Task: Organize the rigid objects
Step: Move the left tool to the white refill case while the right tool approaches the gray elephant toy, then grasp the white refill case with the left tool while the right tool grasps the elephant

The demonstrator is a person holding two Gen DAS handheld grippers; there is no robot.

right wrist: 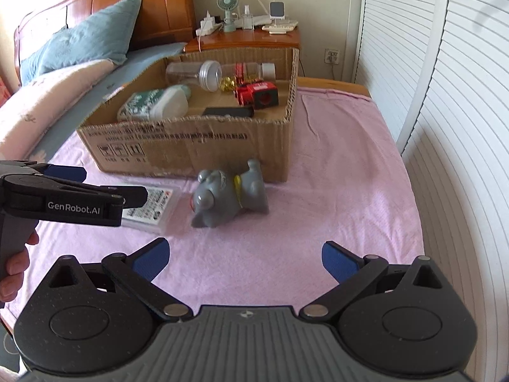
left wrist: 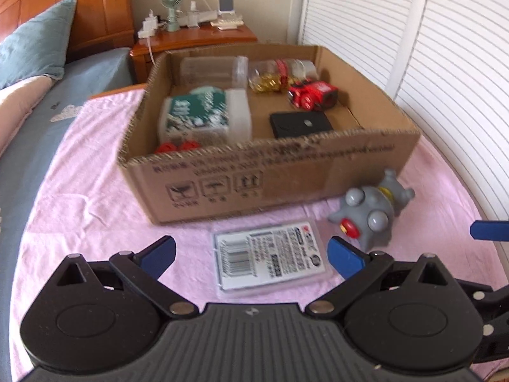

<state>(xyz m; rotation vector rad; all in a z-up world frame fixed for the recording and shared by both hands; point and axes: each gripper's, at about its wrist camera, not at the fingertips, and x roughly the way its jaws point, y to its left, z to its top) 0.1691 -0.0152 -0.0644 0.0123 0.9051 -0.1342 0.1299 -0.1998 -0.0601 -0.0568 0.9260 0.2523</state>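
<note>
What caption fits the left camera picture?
Open left gripper over a flat packet, grey toy beside the cardboard box.

- Your left gripper [left wrist: 251, 254] and right gripper [right wrist: 245, 258] show matt black plastic arms, silvery metal pivot pins and blue pads [right wrist: 152, 259] with a dull, rubbery look.
- Before you, the cardboard box [left wrist: 286, 172] is plain brown corrugated board, its cut rim rough and ragged.
- The grey toy [right wrist: 229, 195] looks like smooth moulded plastic with a soft sheen.
- The flat packet [left wrist: 270, 258] pairs glossy clear plastic with a printed paper card.
- The pink cloth [right wrist: 334, 175] under them is soft, matt and creased.
- The headboard [right wrist: 127, 0] is polished, glossy wood.
</note>
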